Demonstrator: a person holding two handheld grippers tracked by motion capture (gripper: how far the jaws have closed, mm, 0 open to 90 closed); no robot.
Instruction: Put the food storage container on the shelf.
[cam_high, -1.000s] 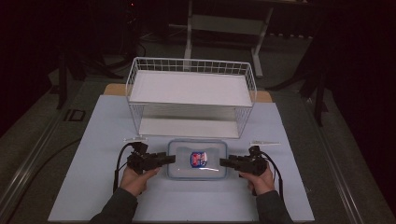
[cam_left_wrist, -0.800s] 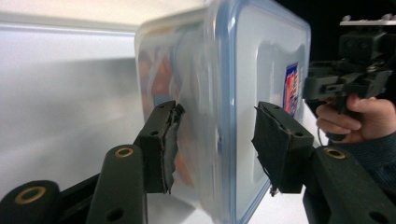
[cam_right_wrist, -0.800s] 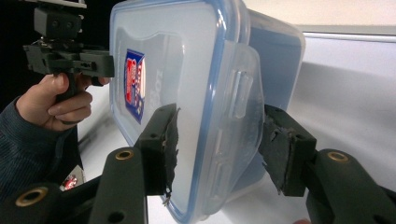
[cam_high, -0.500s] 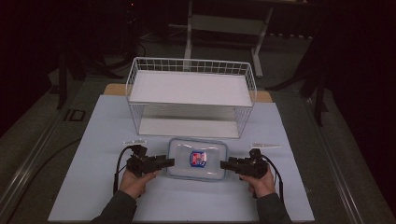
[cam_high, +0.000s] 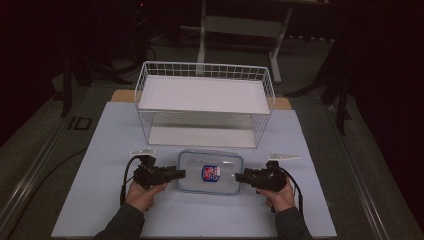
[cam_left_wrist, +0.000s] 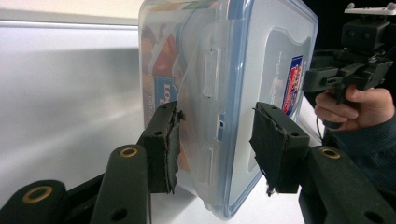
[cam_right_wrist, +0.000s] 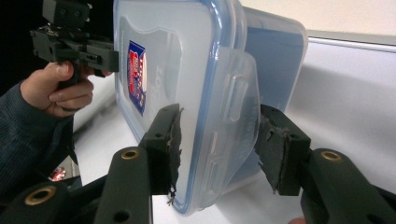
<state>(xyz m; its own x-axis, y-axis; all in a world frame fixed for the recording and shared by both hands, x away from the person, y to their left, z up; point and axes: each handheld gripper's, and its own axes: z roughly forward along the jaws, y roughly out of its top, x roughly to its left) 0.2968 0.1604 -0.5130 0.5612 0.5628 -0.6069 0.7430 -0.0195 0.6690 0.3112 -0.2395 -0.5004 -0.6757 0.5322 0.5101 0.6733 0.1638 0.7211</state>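
Left tool (cam_high: 181, 173) and right tool (cam_high: 239, 177) both spread apart, straddling container (cam_high: 210, 172) ends

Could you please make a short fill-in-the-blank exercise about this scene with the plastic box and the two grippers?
1. The clear plastic container lies between the left gripper and the ____ gripper.
2. Its lid has a ____ rim.
3. Behind the container stands a white wire ____ with two levels.
4. In the left gripper view, the jaws stand on either side of the container's side ____.

Missing words: right; blue; shelf; latch
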